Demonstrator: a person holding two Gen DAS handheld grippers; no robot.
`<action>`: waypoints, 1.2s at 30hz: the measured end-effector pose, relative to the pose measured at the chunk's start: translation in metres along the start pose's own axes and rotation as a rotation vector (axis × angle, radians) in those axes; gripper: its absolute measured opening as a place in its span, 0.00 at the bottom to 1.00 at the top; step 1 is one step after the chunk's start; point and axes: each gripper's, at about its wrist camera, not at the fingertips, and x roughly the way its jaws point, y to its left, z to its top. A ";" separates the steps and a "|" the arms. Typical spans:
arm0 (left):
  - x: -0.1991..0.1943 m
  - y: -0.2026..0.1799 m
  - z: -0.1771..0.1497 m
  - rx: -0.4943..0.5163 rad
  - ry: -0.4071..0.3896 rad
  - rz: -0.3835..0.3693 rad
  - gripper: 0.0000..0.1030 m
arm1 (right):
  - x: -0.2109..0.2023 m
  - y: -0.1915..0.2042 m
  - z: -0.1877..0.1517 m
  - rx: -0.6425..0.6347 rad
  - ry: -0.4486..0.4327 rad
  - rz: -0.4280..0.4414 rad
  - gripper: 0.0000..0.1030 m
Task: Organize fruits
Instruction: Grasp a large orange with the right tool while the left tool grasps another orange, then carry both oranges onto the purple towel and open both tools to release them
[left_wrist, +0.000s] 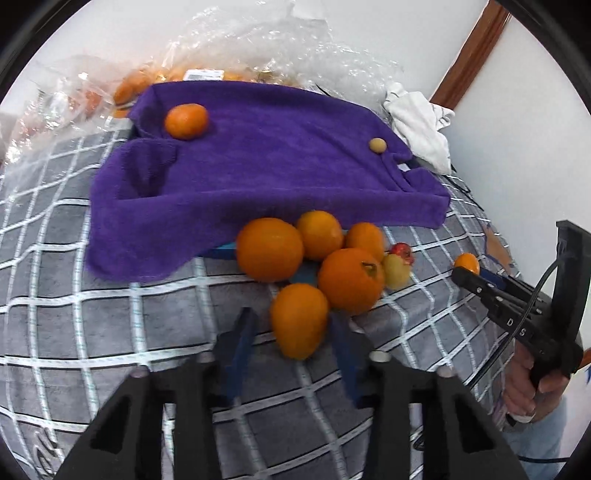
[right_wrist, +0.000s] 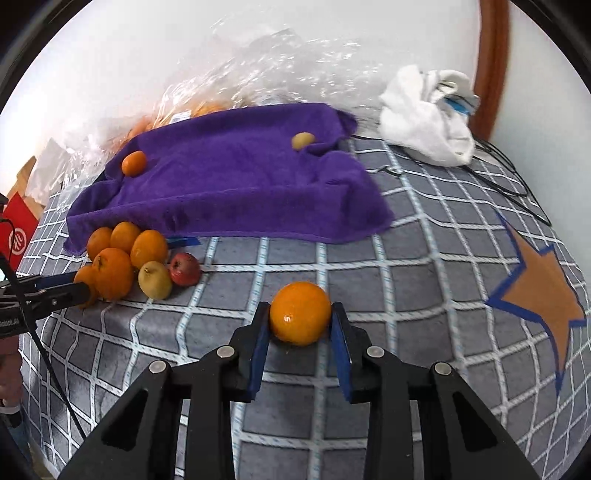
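My left gripper (left_wrist: 291, 317) is shut on an orange (left_wrist: 299, 321) at the near edge of a pile of oranges (left_wrist: 269, 249); its blue pads are blurred. A yellow fruit (left_wrist: 396, 271) and a red one (left_wrist: 402, 253) lie beside the pile. My right gripper (right_wrist: 300, 308) is shut on another orange (right_wrist: 300, 317), just above the checked cloth (right_wrist: 406, 266). Behind lies a purple towel (right_wrist: 240, 177) with a small orange (right_wrist: 133, 162) and a small tan fruit (right_wrist: 303, 140) on it. The left gripper (right_wrist: 79, 290) shows at the pile's left side.
A clear plastic bag (left_wrist: 221, 55) holding more oranges lies against the wall behind the towel. A crumpled white cloth (right_wrist: 428, 114) and black cables (right_wrist: 509, 177) sit at the back right. A red box (right_wrist: 16, 240) stands at the far left. A hand (left_wrist: 532, 380) holds the right gripper.
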 end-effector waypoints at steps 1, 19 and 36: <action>0.001 -0.003 0.000 0.007 -0.003 0.014 0.30 | -0.002 -0.002 -0.001 0.002 -0.003 -0.002 0.31; -0.074 0.024 0.052 0.002 -0.244 0.162 0.30 | -0.028 0.000 0.060 0.063 -0.165 0.025 0.31; -0.025 0.033 0.096 0.000 -0.336 0.124 0.30 | 0.011 0.011 0.121 0.071 -0.255 0.088 0.31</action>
